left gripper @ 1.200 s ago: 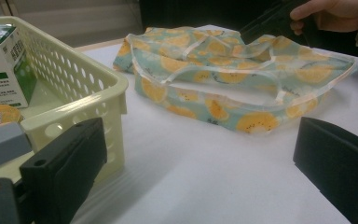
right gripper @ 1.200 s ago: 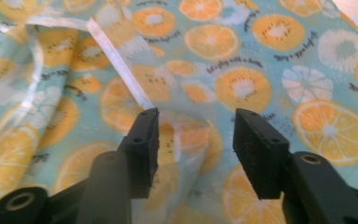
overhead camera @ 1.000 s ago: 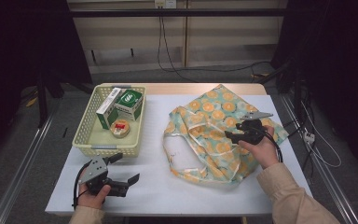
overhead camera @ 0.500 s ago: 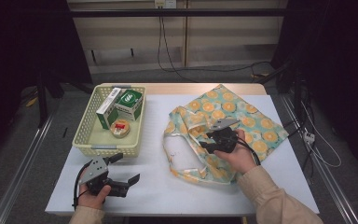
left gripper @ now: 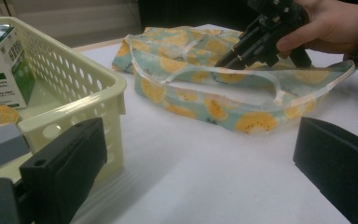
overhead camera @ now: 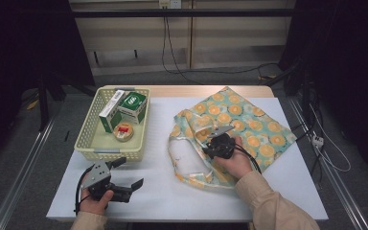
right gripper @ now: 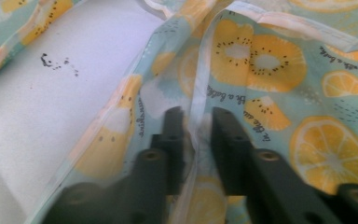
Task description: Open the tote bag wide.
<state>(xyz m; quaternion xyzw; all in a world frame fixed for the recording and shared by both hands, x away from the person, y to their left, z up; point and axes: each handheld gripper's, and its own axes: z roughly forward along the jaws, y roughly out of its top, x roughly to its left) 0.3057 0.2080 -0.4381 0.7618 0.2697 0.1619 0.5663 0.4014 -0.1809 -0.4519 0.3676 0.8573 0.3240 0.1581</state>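
- Bag (overhead camera: 239, 120): a fruit-print cloth bag is laid flat on the right half of the table (overhead camera: 172, 191), its handles looped toward the near edge; it is also seen across the left gripper view (left gripper: 200, 93).
- Right gripper (overhead camera: 211, 146): it is held on the bag's near left part, close to the handles. Its jaws have just been closing, and in the right gripper view (right gripper: 198, 123) they are drawn narrow, with a raised fold of the bag's edge caught between them. Whether the pads press the cloth fully cannot be told for certain; the fold is seen pinched.
- Left gripper (overhead camera: 129, 175): it is rested on the near left part of the table, well apart from the bag, with its jaws spread wide and nothing between them, as seen in its own view (left gripper: 200, 163).
- Basket (overhead camera: 88, 143): a cream basket is set on the far left, just beyond the left gripper, and is loaded with boxes (overhead camera: 129, 105) and a round tin (overhead camera: 123, 132).
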